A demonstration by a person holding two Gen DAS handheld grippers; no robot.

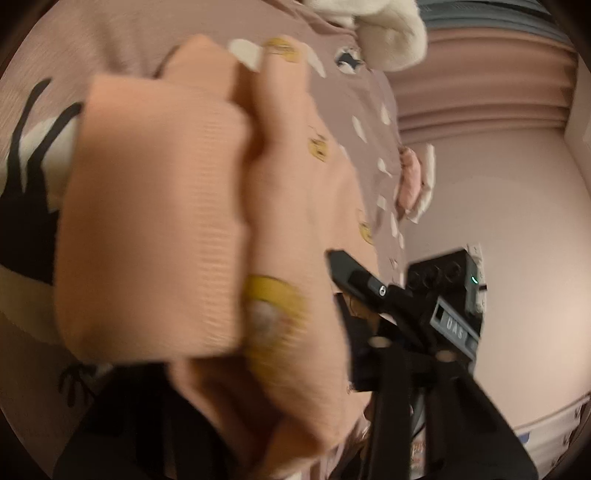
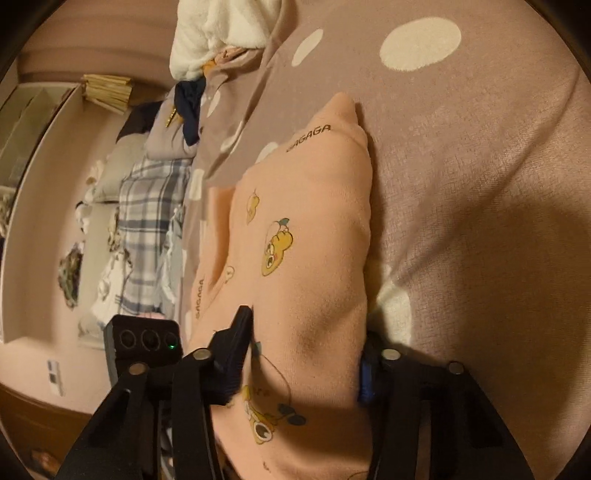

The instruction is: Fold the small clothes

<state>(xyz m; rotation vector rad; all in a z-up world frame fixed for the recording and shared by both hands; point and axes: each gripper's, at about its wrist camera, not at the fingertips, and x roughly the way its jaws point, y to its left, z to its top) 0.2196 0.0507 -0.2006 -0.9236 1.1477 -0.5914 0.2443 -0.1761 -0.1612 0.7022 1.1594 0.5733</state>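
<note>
A small peach garment [image 2: 303, 258] printed with yellow cartoon bears and "GAGAGA" lies folded on a mauve bedspread [image 2: 480, 184] with white dots. My right gripper [image 2: 306, 354] straddles its near end, one finger [image 2: 236, 339] on top at the left, the other at the right edge, closed on the thick fold. In the left wrist view the same peach garment [image 1: 166, 240] fills the frame, blurred and close. My left gripper [image 1: 295, 295] has one black finger [image 1: 354, 273] visible at the garment's right side; the other finger is hidden behind cloth.
A white fluffy item [image 2: 221, 29] lies at the far end of the bed. A pile with plaid and dark clothes [image 2: 155, 206] sits along the bed's left edge. A cream shelf unit [image 2: 33, 147] stands by the wall. The mauve bedspread in the left wrist view [image 1: 362, 110] carries a black-and-white print at left.
</note>
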